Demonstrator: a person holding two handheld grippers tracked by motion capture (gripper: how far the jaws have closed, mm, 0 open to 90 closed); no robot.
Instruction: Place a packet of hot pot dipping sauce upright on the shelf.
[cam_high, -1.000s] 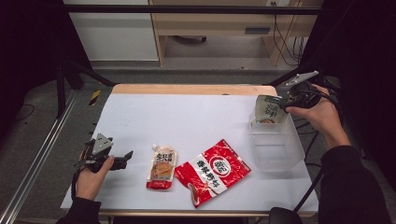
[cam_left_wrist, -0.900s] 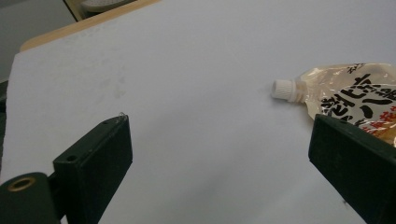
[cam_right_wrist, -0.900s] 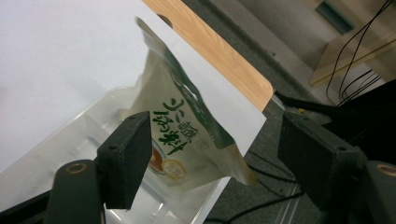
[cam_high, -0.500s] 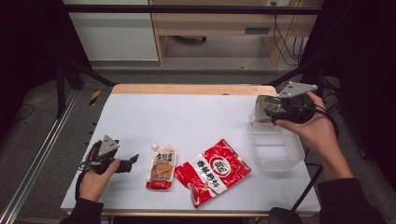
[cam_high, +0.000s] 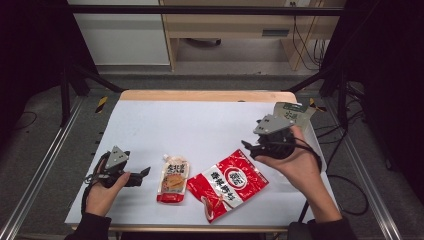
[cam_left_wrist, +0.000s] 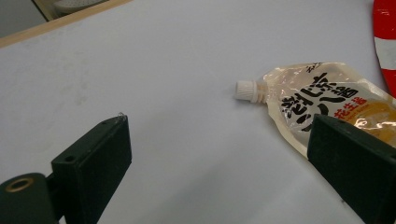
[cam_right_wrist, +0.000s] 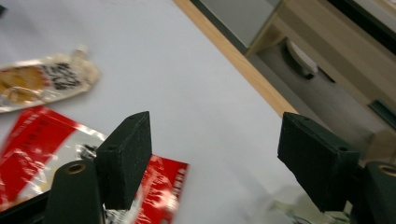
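Right gripper (cam_high: 250, 148) was held above the table's right side, jaws spread wide with nothing between them; in the right gripper view only white tabletop showed in the gap. Its jaws pointed toward the red snack bag (cam_high: 228, 183), which lay flat just below and to the left of it, not touched. Behind the right hand (cam_high: 295, 162), a green-and-white pouch (cam_high: 295, 113) stood near the table's right edge; a clear container beside it was too faint to make out well.

Left gripper (cam_high: 142, 173) rested low at the table's left front, held in the left hand (cam_high: 102, 187), jaws wide apart and empty. In the left gripper view, the spouted pouch (cam_left_wrist: 322, 100) lay flat ahead, its white cap (cam_left_wrist: 246, 90) pointing into the gap, its body partly behind one jaw. From above, the pouch sat just beside the gripper's tips, apart from them, and next to the red bag.

White table (cam_high: 200, 125) carried all three packs.
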